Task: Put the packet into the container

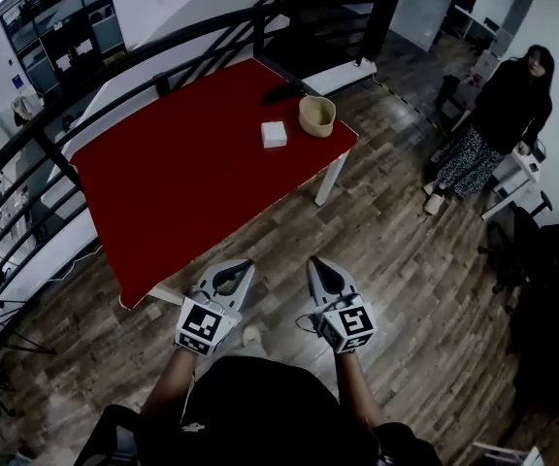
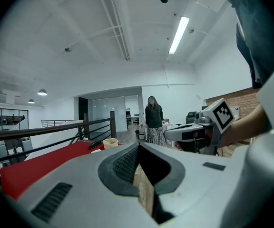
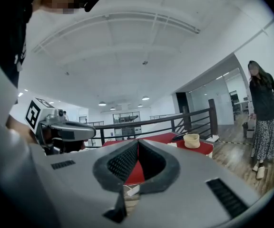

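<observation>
A small white packet (image 1: 274,134) lies flat on the red table (image 1: 182,183) near its far right corner. Just right of it stands a beige round container (image 1: 316,115), open at the top. Both grippers are held off the table's near edge, over the wooden floor, pointing toward it. My left gripper (image 1: 244,264) has its jaws closed to a point with nothing between them, and so does my right gripper (image 1: 315,262). The left gripper view shows the container (image 2: 110,142) far ahead; the right gripper view shows the container (image 3: 191,140) and the packet (image 3: 171,144).
A black railing (image 1: 115,76) runs along the table's far and left sides. A dark object (image 1: 289,90) lies at the table's far edge behind the container. A person (image 1: 508,115) in dark clothes stands on the floor to the right, near a white desk.
</observation>
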The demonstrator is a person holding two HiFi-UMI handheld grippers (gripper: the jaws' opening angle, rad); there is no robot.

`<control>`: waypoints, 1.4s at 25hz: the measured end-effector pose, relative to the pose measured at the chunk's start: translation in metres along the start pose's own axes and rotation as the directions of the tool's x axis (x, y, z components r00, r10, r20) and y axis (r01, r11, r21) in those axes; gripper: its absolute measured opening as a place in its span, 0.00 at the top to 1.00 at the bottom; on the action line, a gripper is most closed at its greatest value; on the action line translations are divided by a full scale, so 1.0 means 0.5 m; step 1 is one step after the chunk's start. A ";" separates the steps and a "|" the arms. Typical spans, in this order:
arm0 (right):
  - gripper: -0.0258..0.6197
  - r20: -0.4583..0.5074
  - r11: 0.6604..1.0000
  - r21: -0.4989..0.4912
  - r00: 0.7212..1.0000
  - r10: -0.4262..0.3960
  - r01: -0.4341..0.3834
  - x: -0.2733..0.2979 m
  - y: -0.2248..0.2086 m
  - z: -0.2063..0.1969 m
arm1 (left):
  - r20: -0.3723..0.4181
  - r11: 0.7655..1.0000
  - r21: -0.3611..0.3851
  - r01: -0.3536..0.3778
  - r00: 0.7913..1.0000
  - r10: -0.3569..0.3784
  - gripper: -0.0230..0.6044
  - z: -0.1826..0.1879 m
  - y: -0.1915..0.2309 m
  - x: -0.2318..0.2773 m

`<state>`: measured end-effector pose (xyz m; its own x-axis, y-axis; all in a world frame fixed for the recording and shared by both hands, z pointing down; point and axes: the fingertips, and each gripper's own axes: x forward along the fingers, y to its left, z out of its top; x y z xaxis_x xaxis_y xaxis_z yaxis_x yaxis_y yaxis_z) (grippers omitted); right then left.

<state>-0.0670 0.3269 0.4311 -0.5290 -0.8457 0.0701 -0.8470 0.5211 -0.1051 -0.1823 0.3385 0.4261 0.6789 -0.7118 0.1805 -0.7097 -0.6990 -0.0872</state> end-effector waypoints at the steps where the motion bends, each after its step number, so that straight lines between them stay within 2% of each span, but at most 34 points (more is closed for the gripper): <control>1: 0.93 -0.002 1.000 -0.002 1.000 -0.002 0.002 0.016 -0.001 -0.001 | 0.000 1.000 -0.007 0.003 1.000 -0.003 0.95 -0.002 0.015 0.005; 8: 0.93 -0.015 1.000 0.002 1.000 -0.027 0.027 0.099 -0.002 -0.016 | -0.030 0.999 -0.035 0.022 0.999 -0.023 0.95 -0.040 0.099 0.025; 11: 0.93 -0.029 0.999 -0.005 0.999 -0.033 0.033 0.122 -0.009 -0.022 | -0.018 0.998 -0.051 0.029 0.999 -0.030 0.95 -0.033 0.121 0.042; 22: 0.93 -0.031 0.999 -0.002 0.998 -0.054 0.054 0.224 -0.098 -0.012 | -0.020 0.995 -0.080 0.057 0.998 -0.059 0.95 -0.044 0.198 0.151; 27: 0.93 -0.035 0.999 0.006 0.998 -0.048 0.048 0.286 -0.163 -0.011 | -0.039 0.994 -0.088 0.060 0.997 -0.063 0.95 -0.046 0.235 0.232; 32: 0.93 -0.031 0.999 0.015 0.999 -0.043 0.044 0.356 -0.262 -0.008 | -0.053 0.994 -0.080 0.070 0.996 -0.075 0.95 -0.045 0.264 0.349; 35: 0.93 -0.024 1.000 0.002 0.999 -0.028 0.028 0.398 -0.333 0.007 | -0.030 0.992 -0.115 0.055 0.998 -0.059 0.95 -0.021 0.290 0.429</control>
<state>-0.0311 0.0713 0.4591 -0.5062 -0.8570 0.0965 -0.8614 0.4969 -0.1050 -0.1416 0.0854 0.4626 0.7134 -0.6670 0.2146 -0.6883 -0.7245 0.0363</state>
